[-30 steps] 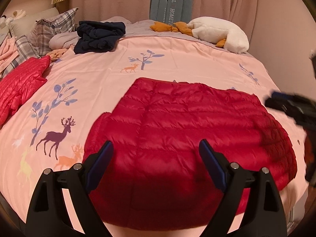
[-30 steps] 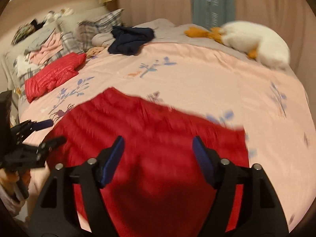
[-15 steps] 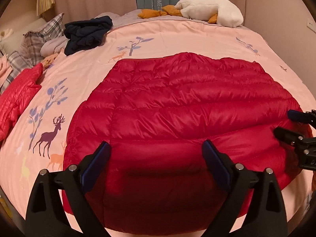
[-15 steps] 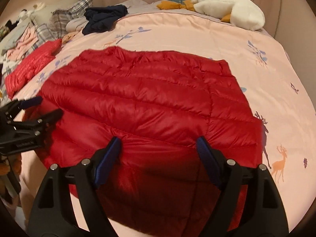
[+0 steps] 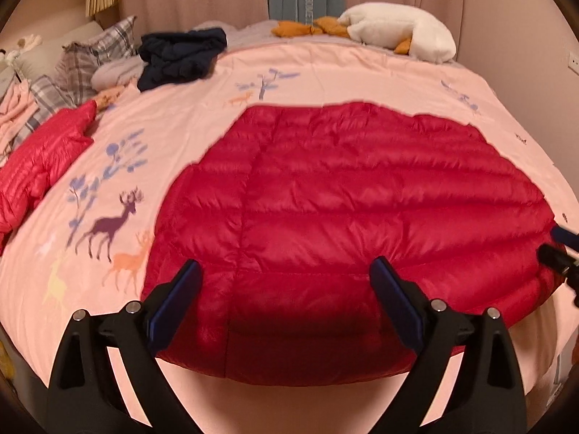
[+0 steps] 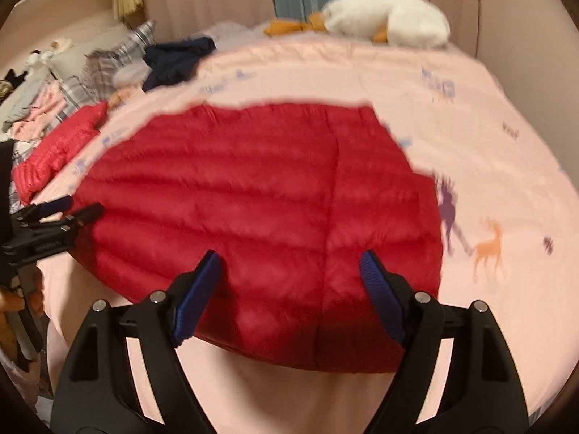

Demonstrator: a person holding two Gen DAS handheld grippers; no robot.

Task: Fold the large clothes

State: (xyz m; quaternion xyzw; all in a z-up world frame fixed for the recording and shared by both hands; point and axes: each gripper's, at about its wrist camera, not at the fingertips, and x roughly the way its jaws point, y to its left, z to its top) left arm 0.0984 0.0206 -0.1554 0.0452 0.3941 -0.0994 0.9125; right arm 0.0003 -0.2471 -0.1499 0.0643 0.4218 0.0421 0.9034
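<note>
A red quilted down jacket lies spread flat on the pink bed cover, reaching the bed's near edge. My left gripper hangs open over the jacket's near hem with nothing between its blue pads. My right gripper is also open, above the hem toward the jacket's right side. In the left wrist view the right gripper's tips show at the far right edge. In the right wrist view the left gripper shows at the left, by the jacket's left side.
A second red jacket lies at the bed's left. A dark navy garment, plaid pillows and a white plush goose sit at the far side. The pink deer-print cover spreads around the jacket. Curtains hang behind.
Both grippers have come down and closer to the jacket's near hem. The right wrist view swung rightward and is now blurred.
</note>
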